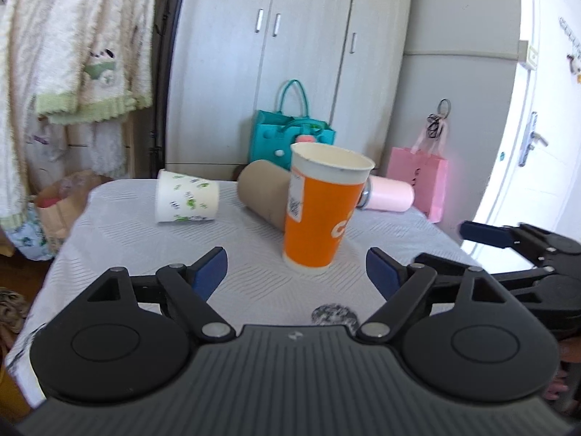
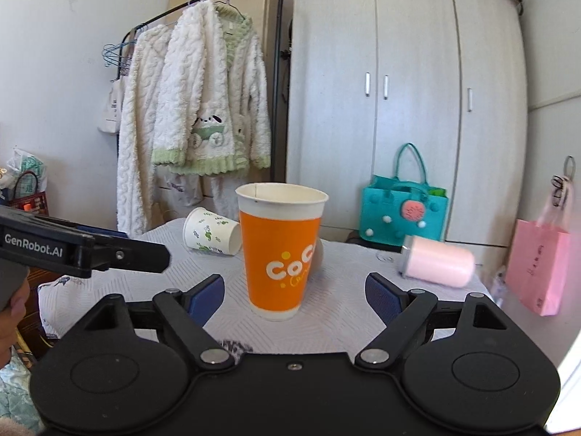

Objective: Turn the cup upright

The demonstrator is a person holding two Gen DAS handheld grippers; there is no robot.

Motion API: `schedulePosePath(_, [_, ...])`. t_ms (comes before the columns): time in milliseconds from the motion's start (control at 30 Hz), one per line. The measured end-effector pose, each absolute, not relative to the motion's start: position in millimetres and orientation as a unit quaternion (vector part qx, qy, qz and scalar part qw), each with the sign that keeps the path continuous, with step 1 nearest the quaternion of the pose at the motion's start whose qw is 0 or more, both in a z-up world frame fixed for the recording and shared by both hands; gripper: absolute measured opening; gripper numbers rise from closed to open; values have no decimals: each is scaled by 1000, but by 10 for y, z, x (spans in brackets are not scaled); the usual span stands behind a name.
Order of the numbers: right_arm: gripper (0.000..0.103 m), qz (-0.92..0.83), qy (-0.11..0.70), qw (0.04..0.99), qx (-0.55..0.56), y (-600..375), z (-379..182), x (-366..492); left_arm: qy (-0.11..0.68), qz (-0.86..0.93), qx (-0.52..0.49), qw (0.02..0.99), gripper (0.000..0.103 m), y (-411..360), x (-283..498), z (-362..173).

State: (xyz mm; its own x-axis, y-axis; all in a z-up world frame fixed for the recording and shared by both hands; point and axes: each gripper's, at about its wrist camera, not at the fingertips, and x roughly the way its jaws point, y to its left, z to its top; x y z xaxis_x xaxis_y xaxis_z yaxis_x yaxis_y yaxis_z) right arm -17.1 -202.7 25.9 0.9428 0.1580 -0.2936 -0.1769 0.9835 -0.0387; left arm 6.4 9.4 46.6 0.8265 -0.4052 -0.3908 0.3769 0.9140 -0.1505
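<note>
While the orange cup (image 2: 281, 254) is standing upright on the table (image 2: 345, 312), mouth up, I am holding my right gripper (image 2: 294, 296) just short of it with its fingers spread wide and gripping nothing. I am keeping my left gripper (image 1: 296, 272) beside it, likewise spread and empty. Behind the orange cup, a white patterned cup (image 1: 187, 196), a brown cup (image 1: 263, 192) and a pink cup (image 2: 437, 261) are lying on their sides.

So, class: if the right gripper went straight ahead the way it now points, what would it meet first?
Most likely the upright orange cup, standing on the table just beyond the right gripper and slightly left of centre between its open jaws; depth is hard to judge.
</note>
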Motion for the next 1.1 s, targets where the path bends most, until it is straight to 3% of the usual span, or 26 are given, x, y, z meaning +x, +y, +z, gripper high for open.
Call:
schedulePosePath(167, [90,52,151,987,-10,-2029,228,-314,218,-189,-37,957,86,164,-108,450])
schedulePosePath(300, [94,17,150,989,-4,-2017,202,-422,219,-176,-38,959,92,194,-204,423])
schedulePosePath(367, [103,0,142,990,-3,-2008,183,-498,218,-167,-37,961,96,197,-238,404])
schedulePosePath(500, [103,-29,141,990,-8,-1961,148,-595,220,-154,-46,962,103,224,-272,362])
schedulePosePath(1100, [103,-61,138,988,-21,-1822,46,-757,233,-73,-38,969,103,303,-309,189])
